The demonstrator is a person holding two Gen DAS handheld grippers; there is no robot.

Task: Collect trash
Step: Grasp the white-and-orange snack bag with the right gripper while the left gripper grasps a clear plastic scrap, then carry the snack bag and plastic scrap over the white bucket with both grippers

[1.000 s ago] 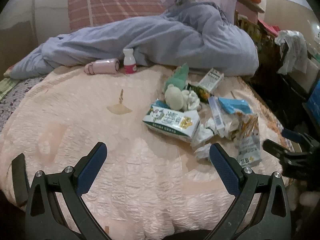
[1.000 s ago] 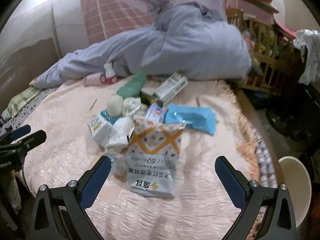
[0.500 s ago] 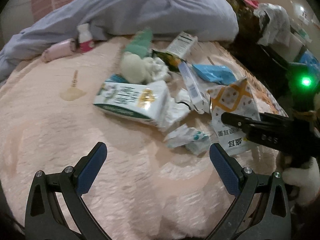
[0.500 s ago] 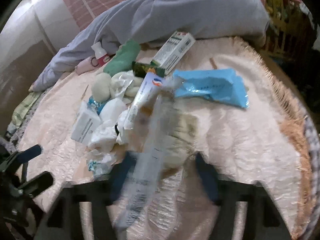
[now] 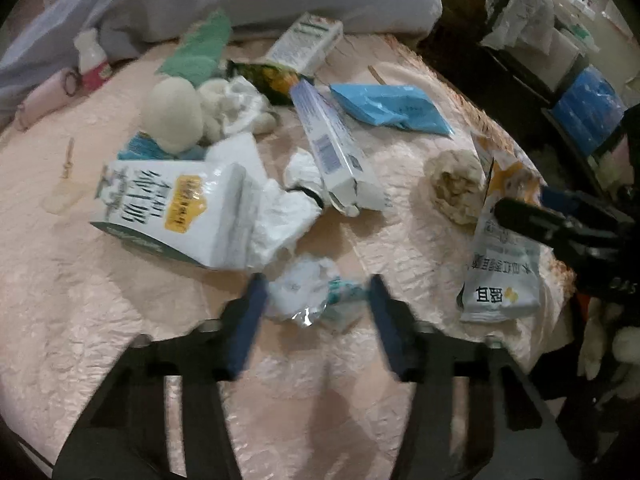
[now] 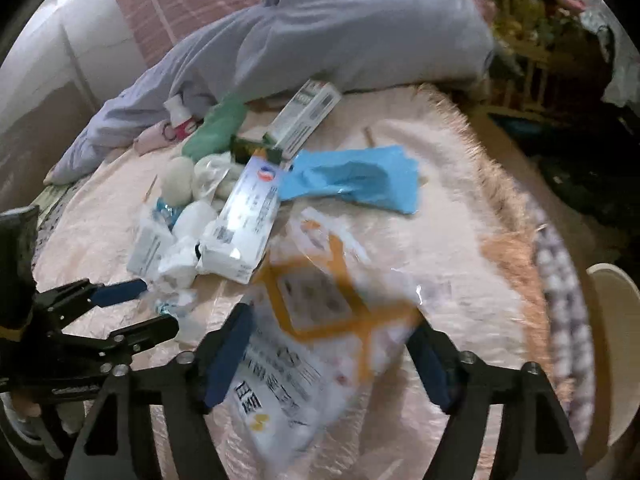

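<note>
- The left gripper (image 5: 314, 312) is closing around a crumpled foil-and-tissue wad (image 5: 312, 294) that is lying on the pink bedspread (image 5: 100, 340); half a second ago its jaws were standing wide and well short of that wad, so it has dropped in and is now pinching.
- The wad is sitting between the blue pads, but the blur is hiding whether they are pressing on it yet, so the grasp is looking unfinished.
- The right gripper (image 6: 332, 356) is opening again after a brief squeeze; the white-and-orange snack bag (image 6: 320, 340) is lying between its jaws, and I cannot tell whether the pads are touching it.
- Compared with a second ago, that bag is lying closer under the right gripper and is smeared with motion, which suggests the first pinch slipped or is being readjusted.
- In the left wrist view, a beige crumpled wad (image 5: 454, 186) is now lying exposed beside the snack bag, where the bag was covering that spot before.
- The rest of the trash is lying untouched near the middle of the bed: a milk carton (image 5: 172, 216), a long white box (image 5: 328, 144), a blue plastic wrapper (image 5: 388, 108) and white tissues (image 5: 280, 220).
- A pale bin rim (image 6: 612, 344) is showing off the bed's right edge, a likely drop point.
- Nothing is collected yet; both hands are at the grasping step.
</note>
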